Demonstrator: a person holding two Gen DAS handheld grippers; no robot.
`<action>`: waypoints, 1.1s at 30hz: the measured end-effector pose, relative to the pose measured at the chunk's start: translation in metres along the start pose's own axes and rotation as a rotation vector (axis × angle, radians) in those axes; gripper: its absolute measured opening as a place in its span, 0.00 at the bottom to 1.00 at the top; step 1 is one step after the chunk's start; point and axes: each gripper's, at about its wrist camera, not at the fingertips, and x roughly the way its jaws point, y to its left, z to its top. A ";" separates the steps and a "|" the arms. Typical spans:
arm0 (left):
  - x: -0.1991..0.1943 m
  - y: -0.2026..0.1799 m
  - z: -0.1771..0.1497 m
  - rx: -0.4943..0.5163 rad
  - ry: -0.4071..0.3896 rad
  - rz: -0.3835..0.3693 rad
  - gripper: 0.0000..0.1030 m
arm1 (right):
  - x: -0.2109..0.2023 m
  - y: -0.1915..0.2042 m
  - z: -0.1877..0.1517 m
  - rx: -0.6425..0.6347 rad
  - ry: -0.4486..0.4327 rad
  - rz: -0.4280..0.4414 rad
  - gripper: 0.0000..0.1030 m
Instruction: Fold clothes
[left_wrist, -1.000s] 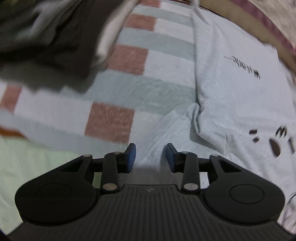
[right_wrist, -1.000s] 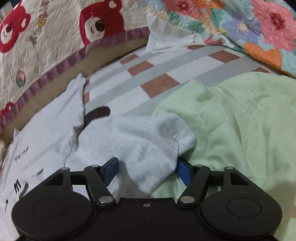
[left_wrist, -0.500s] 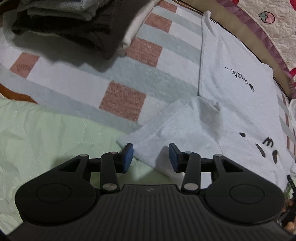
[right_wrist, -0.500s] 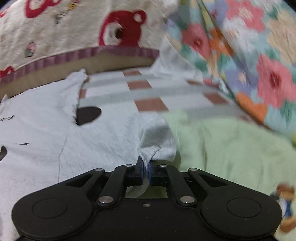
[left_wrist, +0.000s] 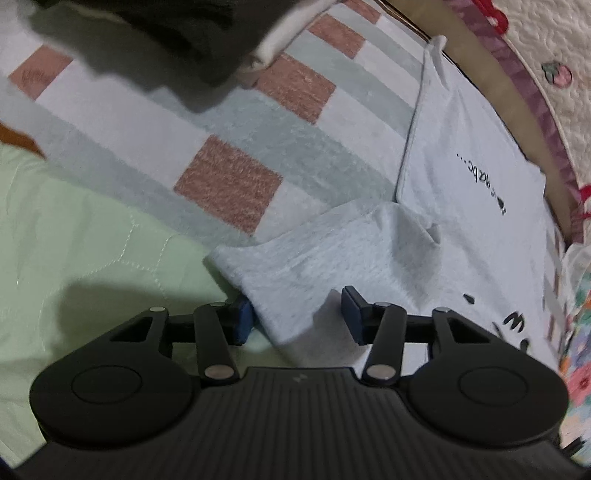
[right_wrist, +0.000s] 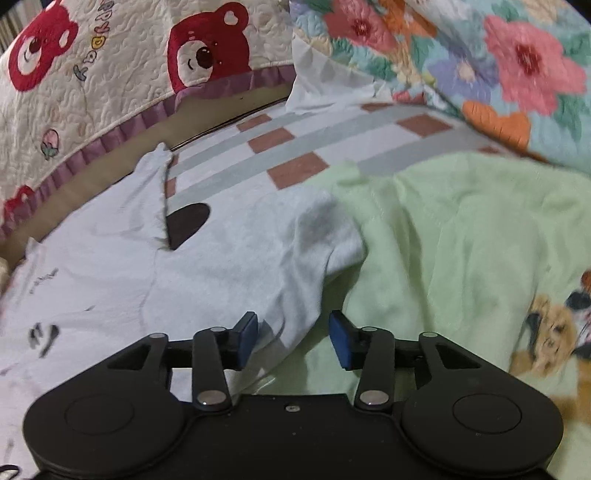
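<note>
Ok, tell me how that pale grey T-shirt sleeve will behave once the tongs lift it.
The T-shirt will likely hang floppy: its sleeve already creases and droops. It looks thin and light. The brushed knit probably grips the left tongs rather than slipping.

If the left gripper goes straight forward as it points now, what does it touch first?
Most likely the sleeve of the light grey T-shirt: its edge already lies between the open fingers of the left gripper. Depth is unclear.

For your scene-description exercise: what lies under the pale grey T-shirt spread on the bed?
The T-shirt lies on a checked blanket; its sleeves reach onto a green quilt. Whatever lies beneath the shirt's middle is covered. Both the left gripper and right gripper stand open at the sleeves.
</note>
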 end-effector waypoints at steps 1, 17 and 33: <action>-0.002 -0.003 0.000 0.026 -0.016 0.008 0.18 | 0.001 0.001 -0.001 0.008 -0.001 0.009 0.50; -0.073 0.015 -0.061 0.098 -0.419 0.184 0.01 | -0.007 0.005 0.006 -0.033 -0.170 0.087 0.57; -0.062 0.039 -0.069 0.035 -0.344 0.141 0.02 | 0.010 -0.009 0.007 -0.073 -0.059 -0.048 0.07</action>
